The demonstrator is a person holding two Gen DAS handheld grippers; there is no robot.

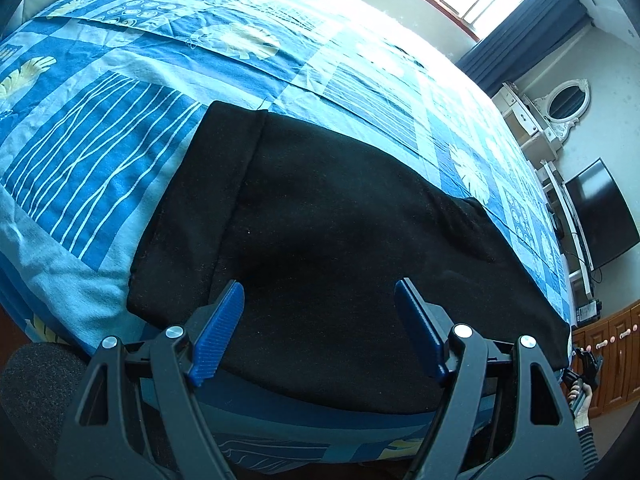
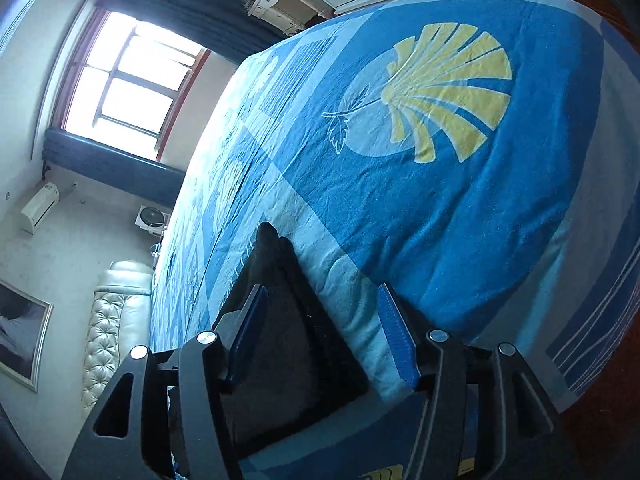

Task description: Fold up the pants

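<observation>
Black pants [image 1: 328, 232] lie folded on the blue patterned bedspread [image 1: 120, 152], with the waistband at the left end. My left gripper [image 1: 320, 296] is open above the near part of the pants, holding nothing. In the right wrist view the pants [image 2: 288, 332] show as a dark folded edge at the bed's near side. My right gripper [image 2: 322, 300] is open around that edge, one blue finger [image 2: 396, 336] over the bedspread [image 2: 440, 208], the other finger [image 2: 250, 326] over the black cloth. My right gripper and hand also show small at the far right of the left wrist view [image 1: 586, 372].
The bed edge drops off just in front of both grippers. A window [image 2: 120, 80] with dark curtains, a white padded headboard [image 2: 112, 328], a wall TV [image 1: 600, 212], a white dresser with mirror [image 1: 560, 104] and wooden cabinets [image 1: 612, 344] surround the bed.
</observation>
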